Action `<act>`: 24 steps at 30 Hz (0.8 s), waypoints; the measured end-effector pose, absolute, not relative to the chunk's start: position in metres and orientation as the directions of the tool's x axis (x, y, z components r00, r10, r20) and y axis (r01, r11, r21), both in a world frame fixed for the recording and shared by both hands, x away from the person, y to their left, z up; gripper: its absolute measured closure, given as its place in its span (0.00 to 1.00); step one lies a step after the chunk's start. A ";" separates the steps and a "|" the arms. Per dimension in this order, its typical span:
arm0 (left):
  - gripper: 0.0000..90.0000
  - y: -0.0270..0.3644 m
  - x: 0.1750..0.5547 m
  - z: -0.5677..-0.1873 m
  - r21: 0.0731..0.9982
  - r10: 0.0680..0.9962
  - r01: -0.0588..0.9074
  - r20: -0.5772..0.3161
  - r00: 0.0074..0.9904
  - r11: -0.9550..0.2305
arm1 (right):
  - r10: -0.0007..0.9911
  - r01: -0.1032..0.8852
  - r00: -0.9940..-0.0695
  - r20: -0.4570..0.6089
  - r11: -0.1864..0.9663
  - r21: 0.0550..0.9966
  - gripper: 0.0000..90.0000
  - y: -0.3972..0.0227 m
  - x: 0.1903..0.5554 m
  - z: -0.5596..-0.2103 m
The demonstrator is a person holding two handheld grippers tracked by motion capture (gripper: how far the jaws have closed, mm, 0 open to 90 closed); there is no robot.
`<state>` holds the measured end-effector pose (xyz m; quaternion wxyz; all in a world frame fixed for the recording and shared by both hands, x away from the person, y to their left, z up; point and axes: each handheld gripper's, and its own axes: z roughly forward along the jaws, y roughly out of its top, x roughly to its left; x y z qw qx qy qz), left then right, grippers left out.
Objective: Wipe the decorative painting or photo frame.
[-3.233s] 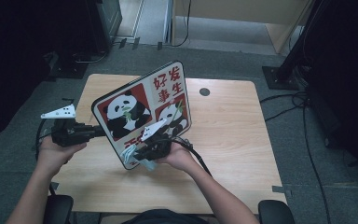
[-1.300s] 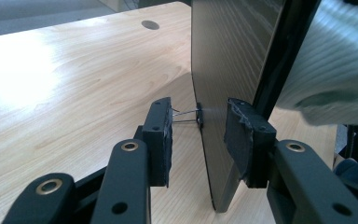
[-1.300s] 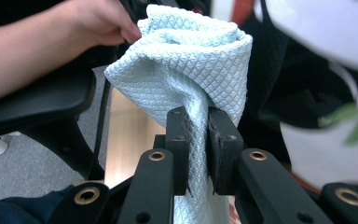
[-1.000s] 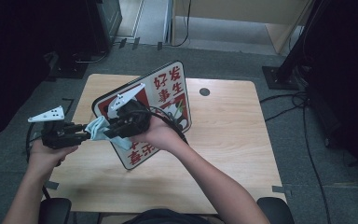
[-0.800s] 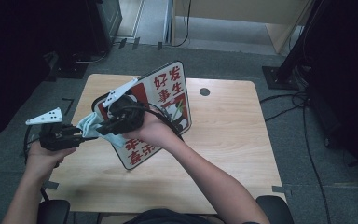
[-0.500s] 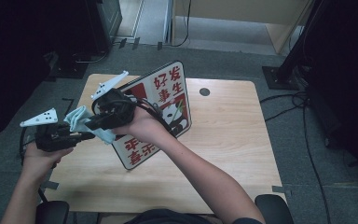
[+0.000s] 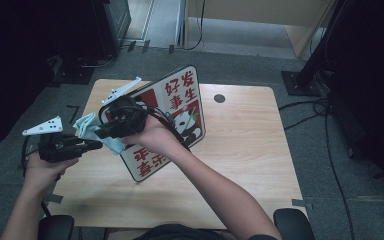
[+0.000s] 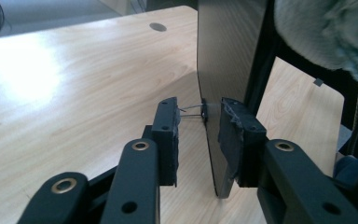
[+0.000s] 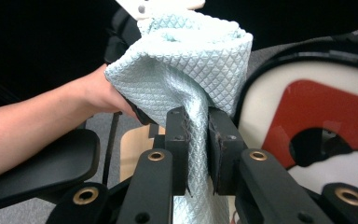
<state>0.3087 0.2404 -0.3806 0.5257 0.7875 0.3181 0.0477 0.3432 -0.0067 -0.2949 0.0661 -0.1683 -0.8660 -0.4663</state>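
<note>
A panda sign board [image 7: 180, 107] with red panels stands tilted on the wooden table [image 7: 240, 165]. My right gripper [image 7: 101, 133] is shut on a light blue cloth [image 7: 86, 124] at the board's upper left edge. In the right gripper view the quilted cloth [image 9: 186, 60] bunches above the right gripper [image 9: 196, 119], with the board [image 9: 326, 107] to its right. My left gripper [image 7: 99, 145] has its jaws on either side of the board's left edge. In the left gripper view the left gripper [image 8: 198, 109] has just been closing. One pad [image 8: 235, 135] lies against the board [image 8: 228, 46]; the other stands slightly off it.
A round cable hole [image 7: 219, 98] sits in the table's far side. Dark stands and cables [image 7: 330, 140] lie on the floor to the right. Chair armrests [image 7: 290, 222] flank the table's near edge.
The right gripper has carried the cloth from the board's lower edge up and left to its upper left edge. The left hand has drifted slightly left.
</note>
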 end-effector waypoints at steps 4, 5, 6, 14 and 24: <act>0.77 0.241 0.310 -0.380 0.858 0.554 0.454 -0.263 0.790 -0.239 | 0.233 0.362 -0.931 0.280 0.515 0.777 0.89 -0.006 0.343 -0.298; 0.77 0.241 0.310 -0.380 0.858 0.556 0.454 -0.263 0.788 -0.238 | 0.235 0.361 -0.932 0.277 0.517 0.776 0.89 -0.006 0.343 -0.299; 0.77 0.241 0.310 -0.380 0.857 0.555 0.455 -0.264 0.789 -0.240 | 0.235 0.362 -0.931 0.279 0.518 0.775 0.89 -0.006 0.343 -0.300; 0.76 0.242 0.313 -0.382 0.858 0.558 0.455 -0.261 0.788 -0.241 | 0.239 0.374 -0.927 0.289 0.524 0.765 0.89 -0.008 0.342 -0.310; 0.77 0.241 0.315 -0.382 0.856 0.556 0.457 -0.264 0.788 -0.242 | 0.237 0.378 -0.925 0.296 0.540 0.752 0.89 -0.012 0.341 -0.325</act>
